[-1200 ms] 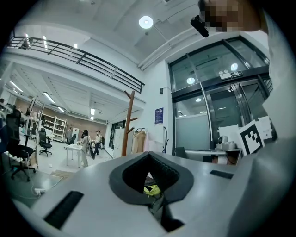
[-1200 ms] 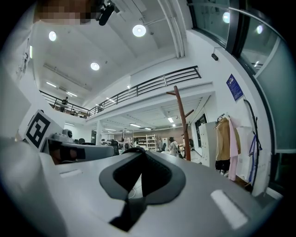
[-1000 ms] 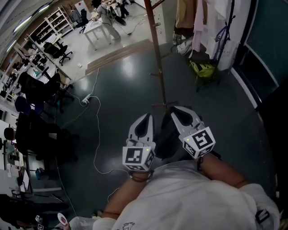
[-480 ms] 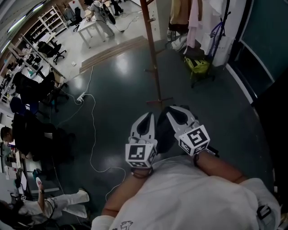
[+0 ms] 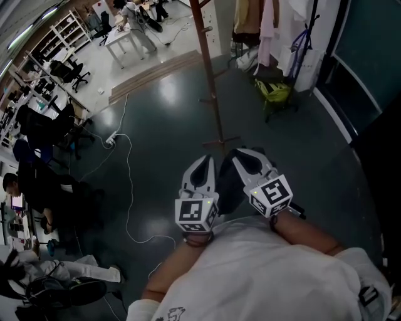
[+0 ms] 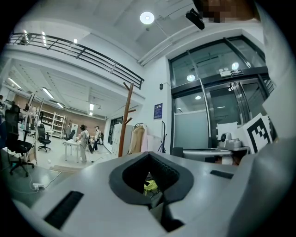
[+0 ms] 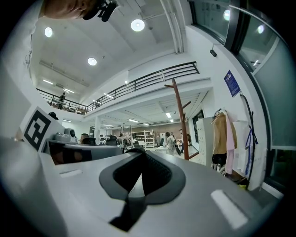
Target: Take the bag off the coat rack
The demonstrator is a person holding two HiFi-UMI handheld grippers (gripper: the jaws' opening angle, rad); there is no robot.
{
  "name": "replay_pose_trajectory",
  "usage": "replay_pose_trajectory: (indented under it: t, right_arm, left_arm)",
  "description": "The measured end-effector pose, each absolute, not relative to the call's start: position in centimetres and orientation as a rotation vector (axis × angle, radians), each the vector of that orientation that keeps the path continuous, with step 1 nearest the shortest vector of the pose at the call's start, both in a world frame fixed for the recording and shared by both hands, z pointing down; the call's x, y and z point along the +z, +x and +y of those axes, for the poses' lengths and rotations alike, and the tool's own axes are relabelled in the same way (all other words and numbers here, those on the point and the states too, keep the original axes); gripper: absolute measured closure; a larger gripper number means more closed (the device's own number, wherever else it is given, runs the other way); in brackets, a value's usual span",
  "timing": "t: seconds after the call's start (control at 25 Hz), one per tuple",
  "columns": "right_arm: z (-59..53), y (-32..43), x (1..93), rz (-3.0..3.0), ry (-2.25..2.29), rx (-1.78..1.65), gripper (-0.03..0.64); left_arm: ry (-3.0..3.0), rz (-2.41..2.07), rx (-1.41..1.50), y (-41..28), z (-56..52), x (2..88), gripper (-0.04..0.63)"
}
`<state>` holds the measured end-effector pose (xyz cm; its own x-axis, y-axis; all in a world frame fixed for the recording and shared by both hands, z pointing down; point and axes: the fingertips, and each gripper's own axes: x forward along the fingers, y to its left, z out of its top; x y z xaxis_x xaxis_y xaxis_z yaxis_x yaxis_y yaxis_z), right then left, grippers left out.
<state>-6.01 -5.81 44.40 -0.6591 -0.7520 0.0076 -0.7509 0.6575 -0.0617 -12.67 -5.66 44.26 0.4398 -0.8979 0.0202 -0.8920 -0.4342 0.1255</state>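
The coat rack (image 5: 210, 69) is a brown wooden pole with short pegs, standing on the dark floor straight ahead of me. It also shows in the left gripper view as the coat rack (image 6: 125, 120) and in the right gripper view as the coat rack (image 7: 181, 122). I see no bag on the pegs in view. My left gripper (image 5: 202, 162) and right gripper (image 5: 247, 152) are held side by side close to my body, short of the rack's base. Both are shut with nothing in them. A dark shape (image 5: 227, 183) lies between them; I cannot tell what it is.
A clothes rail with hanging garments (image 5: 263, 19) and a yellow-green bag (image 5: 274, 92) on the floor stand to the right of the rack. A white cable (image 5: 128, 188) runs across the floor at left. Office chairs, desks and people fill the far left.
The view has shifted a little, so the rack sits slightly further left and up. Both grippers keep the same pose. A person at lower left has moved.
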Motion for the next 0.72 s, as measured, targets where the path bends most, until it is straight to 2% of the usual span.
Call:
replay_pose_trajectory:
  t: [0.72]
  right_arm:
    - [-6.44,-6.07,44.46,2.843,-1.292,-0.101,0.598]
  left_arm:
    - [2.564,-1.592,-0.081,-12.63,-6.34,44.34,0.595]
